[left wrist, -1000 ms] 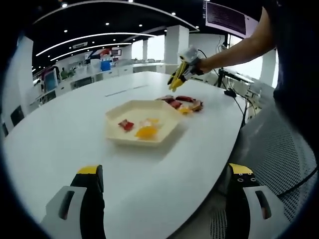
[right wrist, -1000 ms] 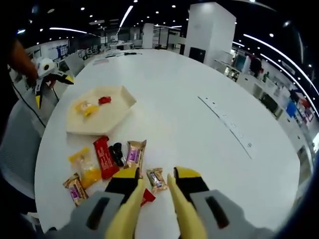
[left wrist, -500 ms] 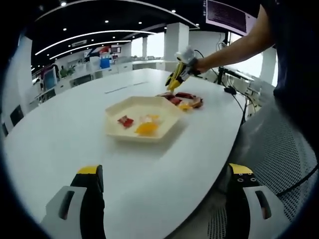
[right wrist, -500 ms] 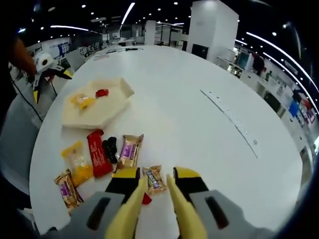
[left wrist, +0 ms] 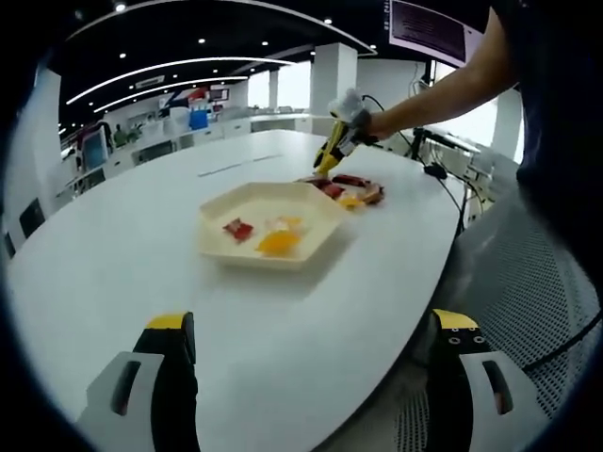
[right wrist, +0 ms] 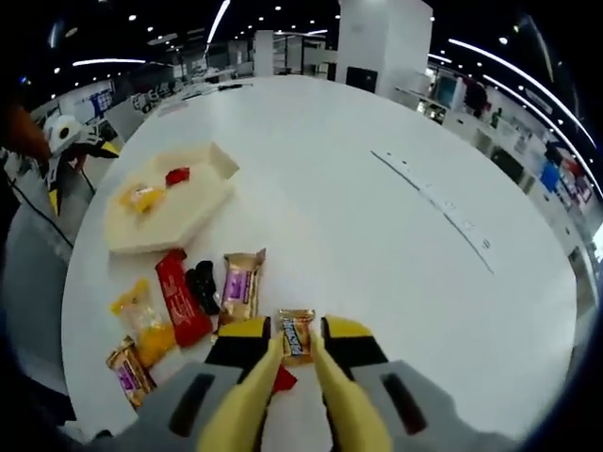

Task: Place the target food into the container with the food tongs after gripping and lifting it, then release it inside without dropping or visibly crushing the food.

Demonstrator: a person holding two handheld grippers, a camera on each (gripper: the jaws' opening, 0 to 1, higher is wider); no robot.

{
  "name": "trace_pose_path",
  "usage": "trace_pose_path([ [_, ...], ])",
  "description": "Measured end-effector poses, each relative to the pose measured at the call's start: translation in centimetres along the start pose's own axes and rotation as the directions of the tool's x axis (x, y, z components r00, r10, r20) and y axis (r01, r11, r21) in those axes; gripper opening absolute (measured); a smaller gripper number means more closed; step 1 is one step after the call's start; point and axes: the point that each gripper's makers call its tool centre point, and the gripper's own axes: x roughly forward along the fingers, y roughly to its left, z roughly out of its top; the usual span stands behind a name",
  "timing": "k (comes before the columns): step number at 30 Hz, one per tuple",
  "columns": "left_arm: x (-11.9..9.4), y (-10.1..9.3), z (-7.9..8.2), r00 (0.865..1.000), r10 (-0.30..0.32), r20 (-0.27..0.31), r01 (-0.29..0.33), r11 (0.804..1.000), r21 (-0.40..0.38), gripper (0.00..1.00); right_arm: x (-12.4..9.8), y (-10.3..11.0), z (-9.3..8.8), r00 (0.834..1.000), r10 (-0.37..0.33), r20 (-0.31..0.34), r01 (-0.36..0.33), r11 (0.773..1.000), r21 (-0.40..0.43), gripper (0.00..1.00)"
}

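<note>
Big open-plan office with strip lights on a dark ceiling, and everything sits on a large white oval table (left wrist: 122, 245). Out past the left gripper (left wrist: 311, 377) there's a cream hexagonal plastic tray (left wrist: 268, 226) with a few pieces in it already: a small red wrapped sweet (left wrist: 237, 229), an orange wrapped candy (left wrist: 276, 244) and something pale and crinkly between them that I can't make out. That gripper hangs low near the table edge with its black yellow-tipped jaws spread wide apart, holding nothing. Beyond the tray, the person's hand holds the right gripper (left wrist: 332, 155) with its yellow tongs pointing down at the snack pile. From the right gripper view, the right gripper (right wrist: 294, 363) has its long yellow tong tips close together around a small gold-brown wrapped candy bar (right wrist: 296, 335) that lies on the table; whether they're actually pressing on it I can't tell. Just left of it lies a gold and purple wrapped bar (right wrist: 241, 282), then a small black packet (right wrist: 202, 286), a long red wrapper (right wrist: 182, 298), a clear yellow-orange bag (right wrist: 143, 318) and another gold and purple bar (right wrist: 128, 368) near the table edge. A bit of red wrapper (right wrist: 284, 379) pokes out under the tongs. The tray (right wrist: 160, 217) sits further up left, well apart from the pile.
</note>
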Motion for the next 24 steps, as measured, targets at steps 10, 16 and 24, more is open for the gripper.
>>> trace_pose_path([
  [10, 0.0, 0.2, -0.3, 1.000, 0.004, -0.013, -0.004, 1.000, 0.007, 1.00, -1.2, -0.8, 1.4, 1.000, -0.023, 0.017, 0.022, 0.998, 0.053, 0.21],
  [16, 0.0, 0.2, -0.5, 1.000, -0.004, -0.012, 0.004, 1.000, 0.022, 1.00, -2.0, -1.0, 2.0, 0.999, -0.042, 0.013, 0.042, 0.998, 0.046, 0.21],
  [24, -0.5, 1.0, -0.6, 1.000, 0.020, -0.007, -0.020, 0.999, 0.026, 1.00, -2.8, -0.5, 3.1, 0.998, -0.055, -0.006, 0.055, 0.998, 0.042, 0.21],
])
